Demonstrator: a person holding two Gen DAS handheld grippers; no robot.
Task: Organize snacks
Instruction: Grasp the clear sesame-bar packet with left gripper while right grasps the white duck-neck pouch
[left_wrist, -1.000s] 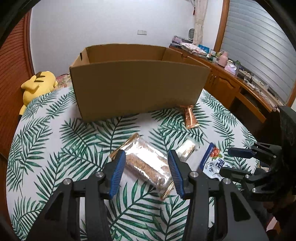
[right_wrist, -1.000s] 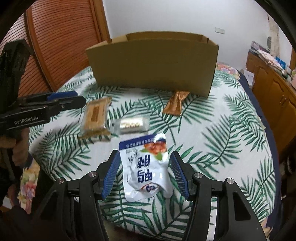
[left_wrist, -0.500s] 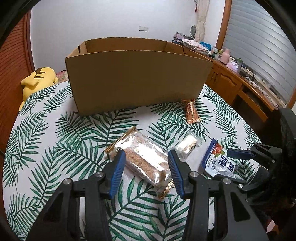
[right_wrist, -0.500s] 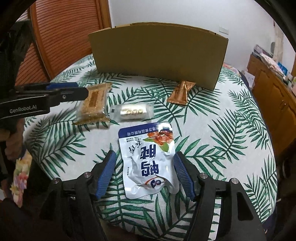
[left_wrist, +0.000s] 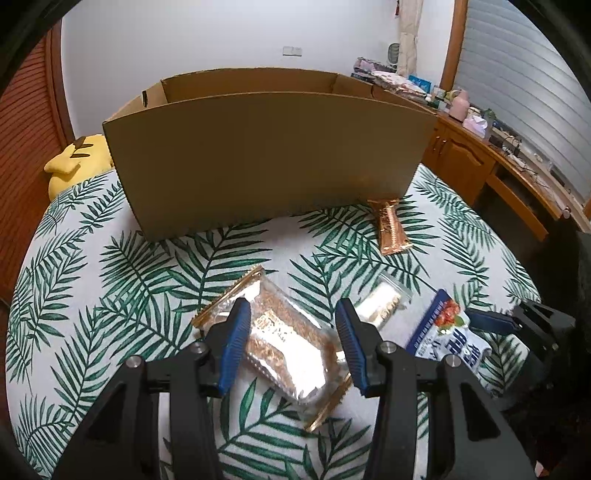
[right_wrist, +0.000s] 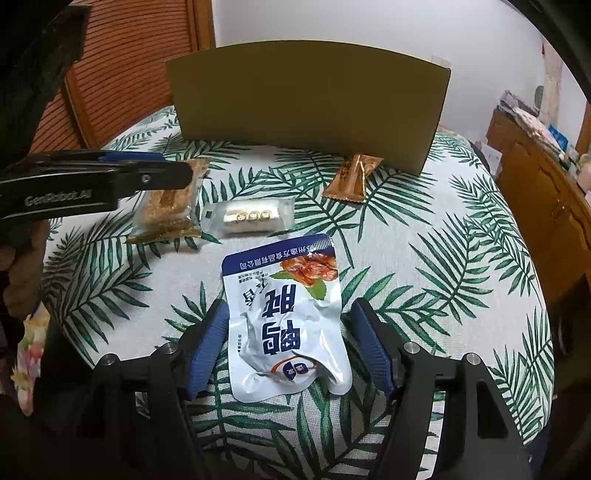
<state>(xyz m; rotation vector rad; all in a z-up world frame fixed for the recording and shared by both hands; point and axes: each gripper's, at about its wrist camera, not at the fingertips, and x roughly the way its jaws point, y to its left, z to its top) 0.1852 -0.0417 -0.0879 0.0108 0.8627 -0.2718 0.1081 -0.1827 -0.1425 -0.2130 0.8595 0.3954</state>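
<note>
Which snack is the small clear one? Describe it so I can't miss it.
Start at the cardboard box on the leaf-print cloth. In front of it, the clear packet lies between the gold-edged crumb pack and the white-blue pouch: smallest, transparent, showing three gold rounds.

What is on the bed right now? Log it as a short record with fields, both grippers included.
surface: palm-leaf bedspread
container: cardboard box, open top
left hand-held gripper: open, straddling clear pack of brown snack
right hand-held gripper: open, straddling white-and-blue pouch
loose snacks: copper-foil packet by the box; small clear packet between the two packs
in box: cannot tell
</note>
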